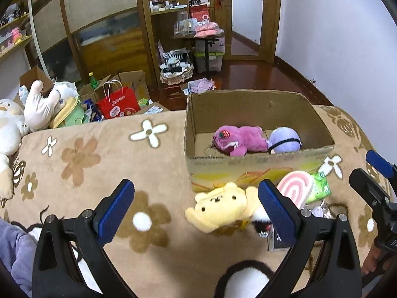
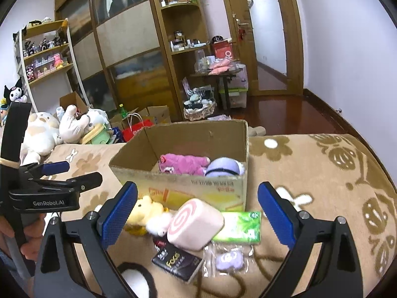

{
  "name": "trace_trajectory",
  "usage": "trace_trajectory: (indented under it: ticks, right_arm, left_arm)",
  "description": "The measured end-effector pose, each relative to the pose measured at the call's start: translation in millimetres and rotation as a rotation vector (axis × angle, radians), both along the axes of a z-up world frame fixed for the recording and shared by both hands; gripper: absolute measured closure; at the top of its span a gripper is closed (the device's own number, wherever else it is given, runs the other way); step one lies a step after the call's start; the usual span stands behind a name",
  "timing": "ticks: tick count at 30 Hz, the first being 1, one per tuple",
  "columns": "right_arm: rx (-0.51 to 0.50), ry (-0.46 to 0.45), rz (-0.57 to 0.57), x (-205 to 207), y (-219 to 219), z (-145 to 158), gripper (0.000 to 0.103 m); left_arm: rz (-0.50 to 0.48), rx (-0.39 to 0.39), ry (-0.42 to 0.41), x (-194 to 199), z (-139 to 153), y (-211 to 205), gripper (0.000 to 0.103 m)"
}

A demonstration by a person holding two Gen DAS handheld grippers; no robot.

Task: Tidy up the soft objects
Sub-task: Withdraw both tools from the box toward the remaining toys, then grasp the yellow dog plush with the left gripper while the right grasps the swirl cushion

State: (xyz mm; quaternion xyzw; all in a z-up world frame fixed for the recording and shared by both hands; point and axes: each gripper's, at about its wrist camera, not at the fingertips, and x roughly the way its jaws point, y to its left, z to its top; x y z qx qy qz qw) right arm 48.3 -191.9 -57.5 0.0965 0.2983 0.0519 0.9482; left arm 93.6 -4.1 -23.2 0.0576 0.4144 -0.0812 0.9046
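A cardboard box (image 1: 258, 165) (image 2: 193, 186) stands on the flowered blanket and holds a pink plush bear (image 1: 239, 140) (image 2: 184, 164) and a lilac plush ball (image 1: 284, 140) (image 2: 224, 166). In front of it lie a yellow plush dog (image 1: 218, 207) (image 2: 145, 211) and a pink swirl-roll plush (image 1: 295, 188) (image 2: 194, 222). My left gripper (image 1: 196, 211) is open, with the yellow dog between its fingers. My right gripper (image 2: 197, 213) is open above the pink roll. It also shows in the left wrist view (image 1: 372, 173).
A green tissue pack (image 2: 239, 226), a black pack (image 2: 177, 260) and a small bagged purple item (image 2: 227, 259) lie by the roll. Large plush toys (image 1: 37, 106) lie at the blanket's far left. Boxes, a red bag (image 1: 119, 105) and shelves stand beyond.
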Motion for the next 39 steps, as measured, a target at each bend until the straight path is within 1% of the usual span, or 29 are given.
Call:
trace_trajectory:
  ticks: [2,10,17,24,27,39]
  right_arm:
    - [0.012,0.006,-0.002,-4.8,-2.2,-0.8,0.002]
    - [-0.005,0.022,-0.006,-8.9,-4.1,-2.3,0.002]
    - [-0.02,0.048,-0.008,-1.2,-0.9,-11.1,0.002]
    - [-0.009,0.086,-0.013,12.3,-0.3,-25.7,0.002]
    - [-0.004,0.1,-0.017,16.7,-1.8,-31.6,0.002]
    - [0.05,0.164,-0.038,37.9,-7.2,-54.1,0.002]
  left_arm:
    - [0.002,0.001,0.021,-1.9,-1.4,1.3,0.004]
    - [-0.011,0.018,0.063,-6.8,-9.6,-0.3,0.004]
    - [-0.006,0.024,0.105,3.4,-20.7,-0.5,0.004]
    - [-0.02,0.043,0.189,16.8,-44.3,-7.3,0.004]
    - [-0.024,0.043,0.213,22.6,-52.9,-10.7,0.004]
    - [-0.062,0.004,0.239,42.6,-72.3,-29.3,0.004]
